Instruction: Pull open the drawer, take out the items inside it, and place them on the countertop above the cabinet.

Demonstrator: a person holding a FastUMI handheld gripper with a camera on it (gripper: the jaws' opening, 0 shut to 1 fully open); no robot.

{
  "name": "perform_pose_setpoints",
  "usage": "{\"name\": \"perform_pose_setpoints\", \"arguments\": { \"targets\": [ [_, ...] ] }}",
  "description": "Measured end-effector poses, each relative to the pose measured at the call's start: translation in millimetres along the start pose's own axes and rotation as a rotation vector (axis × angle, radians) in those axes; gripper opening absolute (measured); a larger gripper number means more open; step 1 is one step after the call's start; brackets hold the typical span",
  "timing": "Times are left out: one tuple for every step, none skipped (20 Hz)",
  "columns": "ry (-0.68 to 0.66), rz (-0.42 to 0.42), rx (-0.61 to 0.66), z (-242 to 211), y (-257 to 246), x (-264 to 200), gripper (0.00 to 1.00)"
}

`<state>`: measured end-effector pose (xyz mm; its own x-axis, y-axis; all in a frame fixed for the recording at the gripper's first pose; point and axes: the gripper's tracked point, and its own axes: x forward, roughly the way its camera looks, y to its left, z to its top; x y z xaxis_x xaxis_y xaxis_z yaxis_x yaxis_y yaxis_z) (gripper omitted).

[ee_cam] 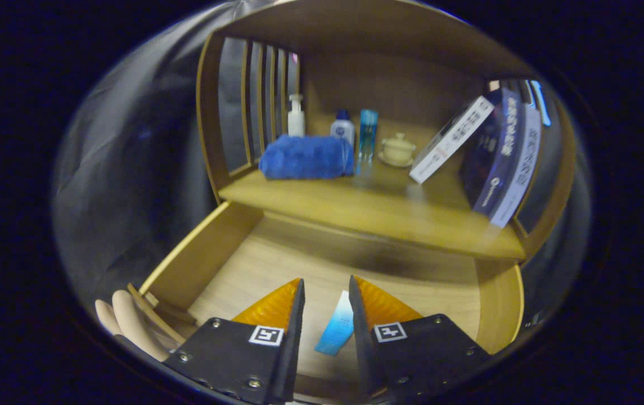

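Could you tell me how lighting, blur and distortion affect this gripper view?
Gripper view: fisheye bends the shelf edges; light dim and warm, shadow under the shelf over the open drawer; towel slightly soft; open gripper straddles a blue tube, fairly sharp.

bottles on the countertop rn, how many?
3, in a row behind the blue towel: white pump bottle, white bottle with blue cap, tall blue bottle. Towel may hide more. Gripper open over the blue tube in the drawer.
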<state>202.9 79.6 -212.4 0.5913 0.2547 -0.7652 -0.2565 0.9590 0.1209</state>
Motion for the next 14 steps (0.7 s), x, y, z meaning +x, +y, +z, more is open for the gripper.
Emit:
{"name": "perform_pose_setpoints", "arguments": {
  "targets": [
    [0.044, -0.006, -0.019, -9.2, -3.0, 9.9, 0.44],
    [0.082, -0.022, -0.033, -13.4, -8.2, 17.3, 0.44],
    [0.150, -0.007, -0.036, -27.2, -5.6, 23.7, 0.44],
    [0.199, 0.022, -0.029, -32.5, -2.1, 24.3, 0.57],
    [0.241, 0.042, -0.024, -47.7, 1.2, 35.3, 0.70],
    [0.280, 0.017, -0.036, -60.2, -5.0, 40.2, 0.71],
    [0.314, -0.005, -0.057, -68.1, -9.4, 42.9, 0.71],
    [0.369, 0.011, -0.070, -77.6, -8.4, 46.5, 0.73],
    [0.398, 0.017, -0.069, -84.9, -7.3, 47.4, 0.75],
    [0.406, 0.015, -0.072, -86.7, -7.3, 49.3, 0.76],
    [0.419, 0.014, -0.078, -87.7, -6.8, 47.3, 0.75],
    [0.435, 0.010, -0.083, -89.4, -8.0, 47.1, 0.75],
    [0.448, 0.001, -0.082, -91.3, -8.1, 46.5, 0.75],
    [0.456, -0.003, -0.078, -92.6, -8.3, 46.9, 0.77]
  ]
}}
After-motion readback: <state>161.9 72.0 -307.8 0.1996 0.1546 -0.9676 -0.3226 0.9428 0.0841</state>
